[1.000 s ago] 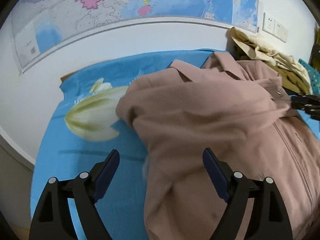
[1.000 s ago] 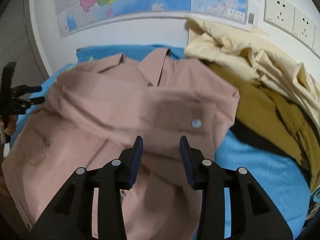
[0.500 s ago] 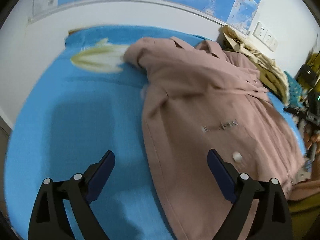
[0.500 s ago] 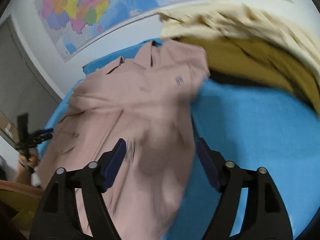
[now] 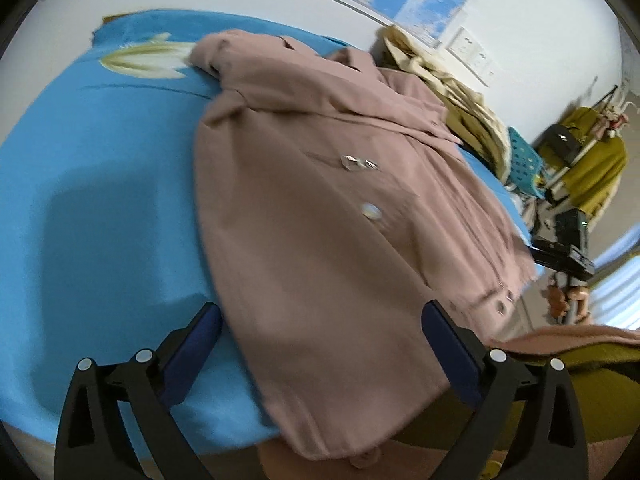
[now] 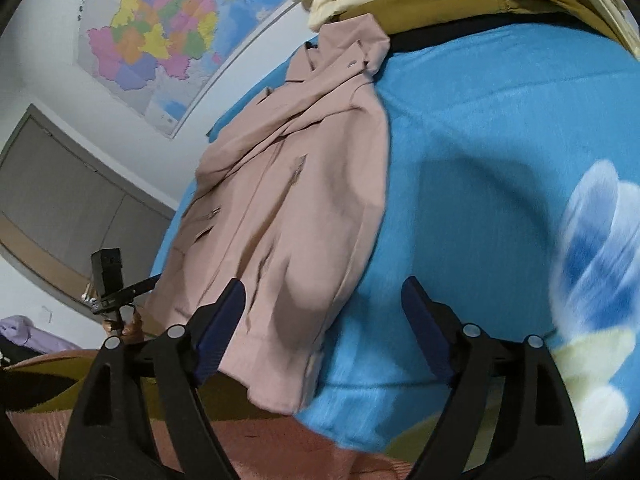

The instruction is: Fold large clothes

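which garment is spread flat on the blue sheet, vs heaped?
The pink coat, laid out flat mid-sheet. The cream garment and mustard garment sit heaped by the wall.

Pink coat [image 5: 320, 208] — spread flat (sleeves folded in) on blue bedspread [image 5: 100, 168].

Pink coat [image 5: 320, 208] on blue bedspread [image 5: 100, 184]
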`<move>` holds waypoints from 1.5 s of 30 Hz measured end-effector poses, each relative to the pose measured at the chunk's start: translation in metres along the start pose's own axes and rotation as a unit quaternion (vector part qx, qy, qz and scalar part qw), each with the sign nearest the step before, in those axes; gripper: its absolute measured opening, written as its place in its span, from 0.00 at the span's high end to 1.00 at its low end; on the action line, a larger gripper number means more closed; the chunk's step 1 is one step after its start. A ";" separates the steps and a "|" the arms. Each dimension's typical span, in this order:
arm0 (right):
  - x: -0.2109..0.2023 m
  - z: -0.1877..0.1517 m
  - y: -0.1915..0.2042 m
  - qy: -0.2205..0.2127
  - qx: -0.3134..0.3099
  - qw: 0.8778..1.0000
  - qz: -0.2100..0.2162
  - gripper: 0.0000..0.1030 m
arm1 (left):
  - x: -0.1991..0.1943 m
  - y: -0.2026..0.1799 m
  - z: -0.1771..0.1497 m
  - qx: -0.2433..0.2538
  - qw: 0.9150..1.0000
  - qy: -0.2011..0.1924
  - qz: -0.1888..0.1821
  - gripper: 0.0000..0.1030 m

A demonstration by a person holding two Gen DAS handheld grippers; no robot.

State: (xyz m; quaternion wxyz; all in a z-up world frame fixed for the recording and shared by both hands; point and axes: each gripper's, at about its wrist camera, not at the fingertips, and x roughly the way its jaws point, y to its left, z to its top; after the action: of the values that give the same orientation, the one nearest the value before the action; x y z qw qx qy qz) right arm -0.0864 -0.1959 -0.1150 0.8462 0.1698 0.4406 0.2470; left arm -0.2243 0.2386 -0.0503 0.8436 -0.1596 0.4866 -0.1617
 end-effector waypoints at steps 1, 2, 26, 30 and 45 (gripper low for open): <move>0.000 -0.002 0.003 0.002 -0.005 1.000 -0.001 0.21 | 0.000 -0.003 -0.002 0.000 1.000 0.005 -0.004 0.07; 0.000 -0.004 0.005 0.006 -0.006 1.000 0.004 0.21 | 0.000 -0.006 -0.003 -0.003 1.000 0.009 -0.011 0.07; 0.029 -0.014 0.022 0.024 -0.004 0.998 0.052 0.85 | 0.020 -0.027 0.004 -0.045 0.999 -0.014 -0.025 0.63; 0.008 -0.012 0.028 -0.017 0.012 0.993 0.113 0.92 | 0.001 -0.022 0.009 -0.058 0.997 -0.044 -0.011 0.94; -0.063 -0.030 0.104 -0.079 -0.067 0.978 0.180 0.93 | -0.111 -0.040 -0.007 -0.029 0.979 -0.174 -0.099 0.95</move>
State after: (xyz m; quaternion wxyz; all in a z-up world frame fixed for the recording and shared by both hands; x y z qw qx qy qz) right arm -0.1696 -0.1441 -0.0374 0.8291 0.2085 0.3173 0.4104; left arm -0.2878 0.2491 0.0488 0.8901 -0.2572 0.3190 -0.1998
